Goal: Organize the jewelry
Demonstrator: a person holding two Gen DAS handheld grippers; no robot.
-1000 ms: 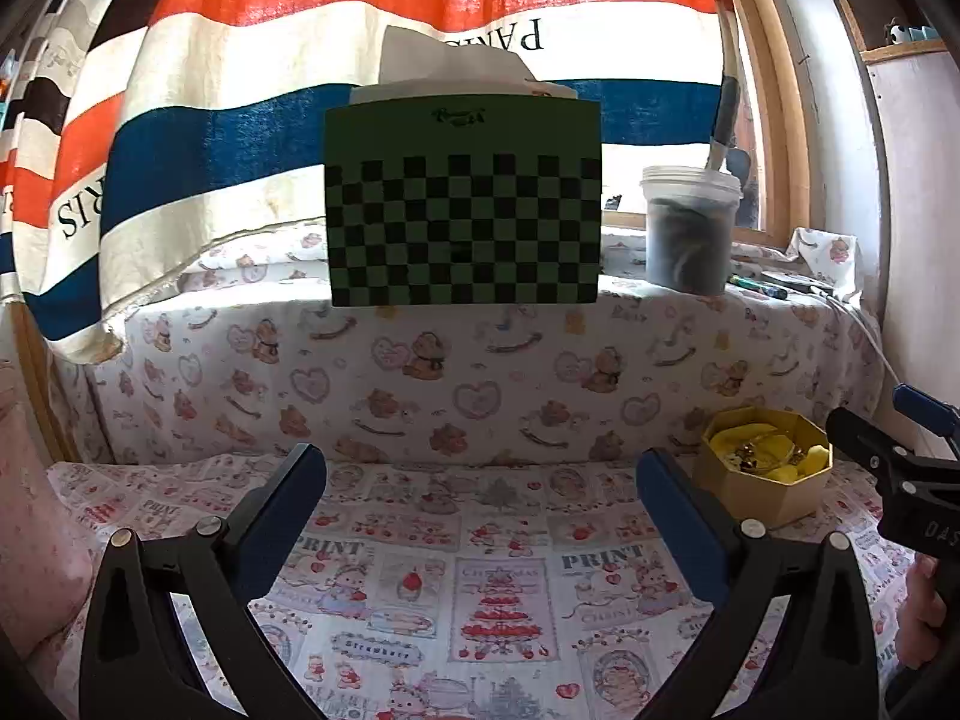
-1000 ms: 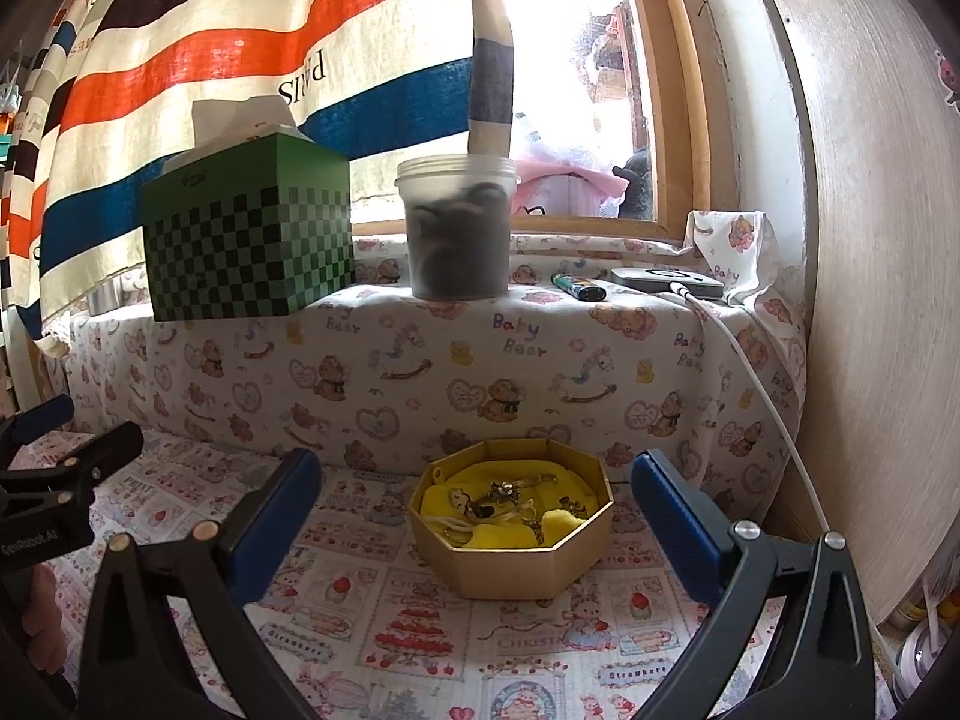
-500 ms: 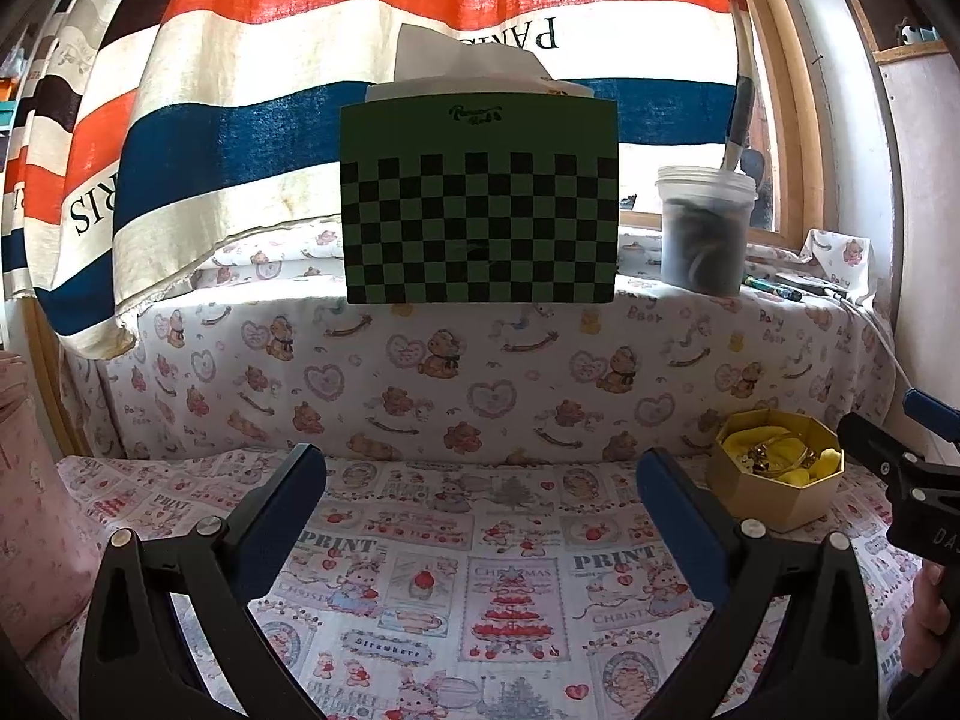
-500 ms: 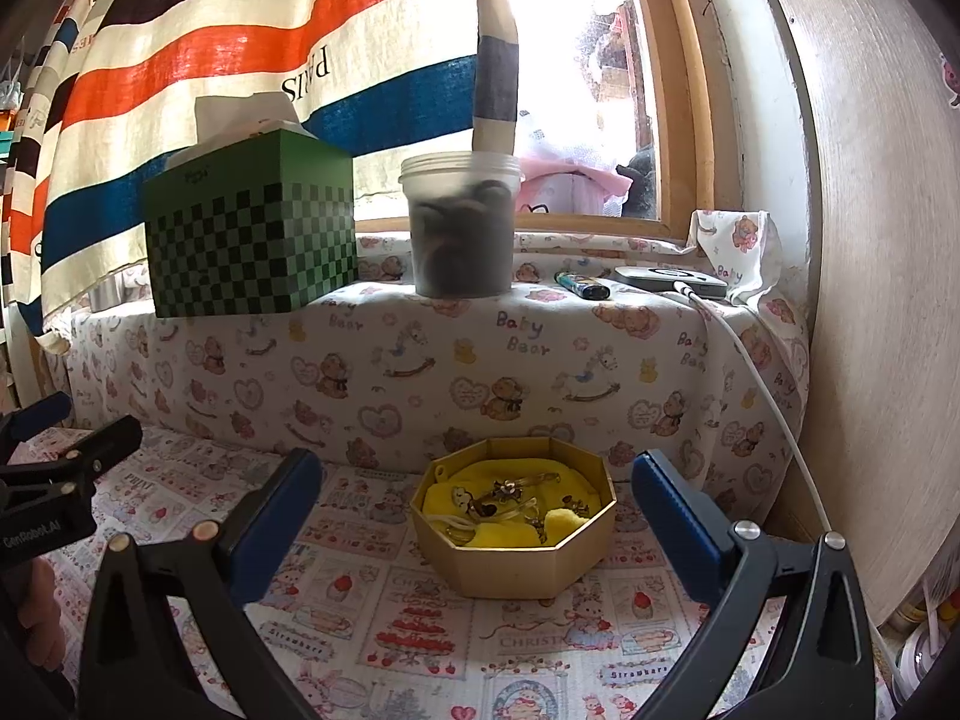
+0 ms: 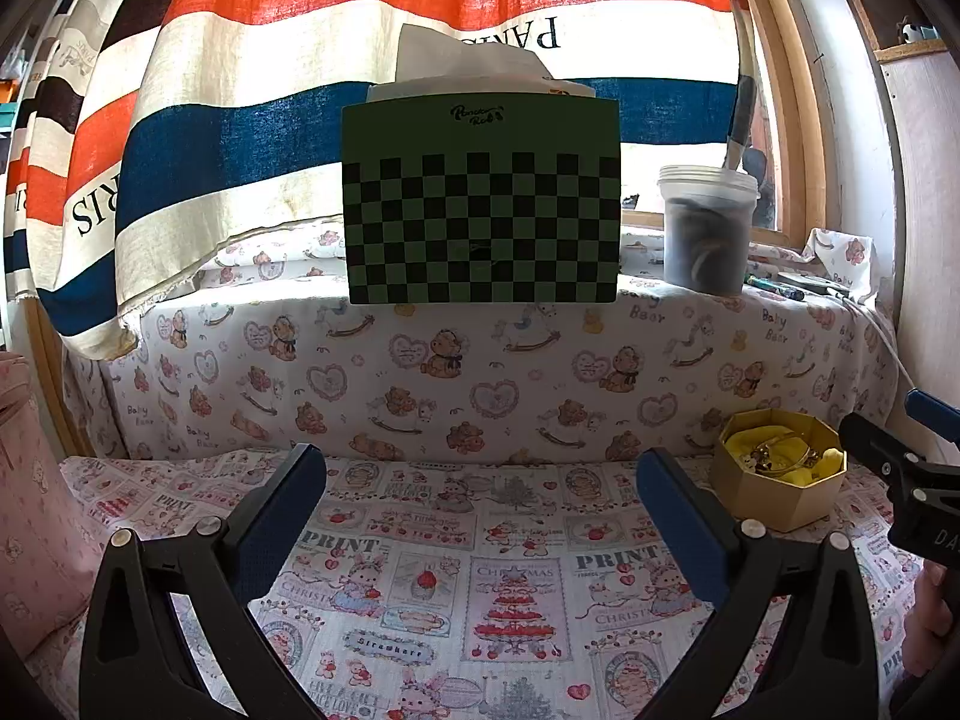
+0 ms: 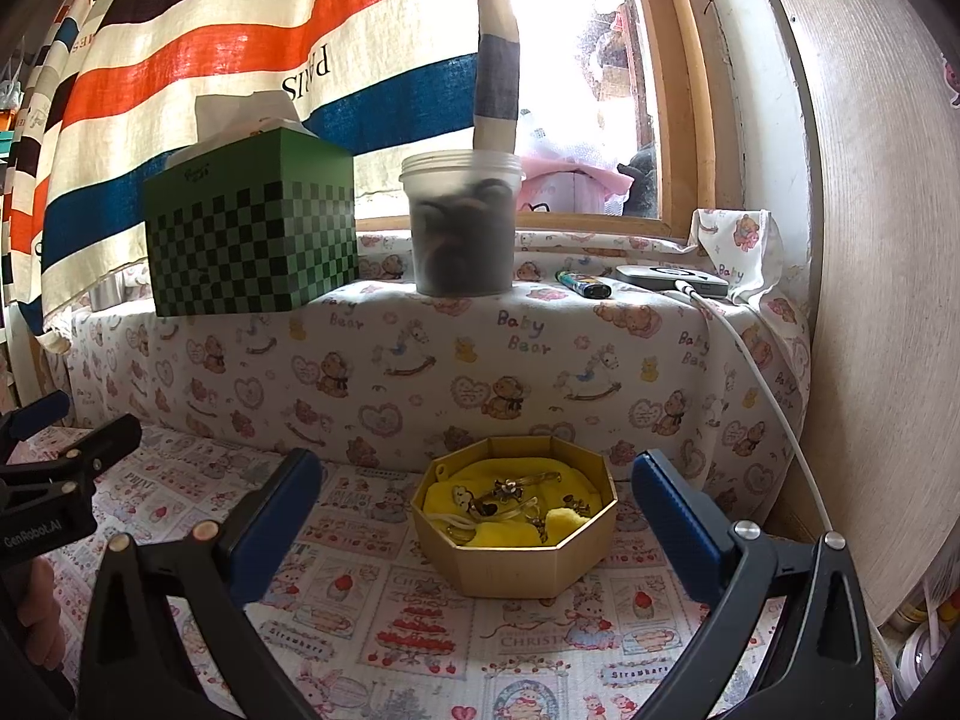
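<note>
A gold octagonal box (image 6: 515,564) with a yellow lining holds several pieces of jewelry (image 6: 510,495). It sits on the printed cloth straight ahead of my right gripper (image 6: 477,501), which is open and empty, a little short of the box. In the left wrist view the box (image 5: 780,492) is at the far right. My left gripper (image 5: 480,492) is open and empty over the cloth, well left of the box. Each gripper shows at the edge of the other's view.
A raised ledge covered in bear-print cloth (image 6: 480,360) runs behind the box. On it stand a green checkered tissue box (image 5: 480,204), a plastic tub (image 6: 462,222), a lighter (image 6: 582,283) and a device with a white cable (image 6: 672,282). A wall (image 6: 870,300) closes the right side.
The left gripper has drawn back and tilted up a little, so the tissue box and the gold box look smaller and farther off. The right gripper has barely moved.
</note>
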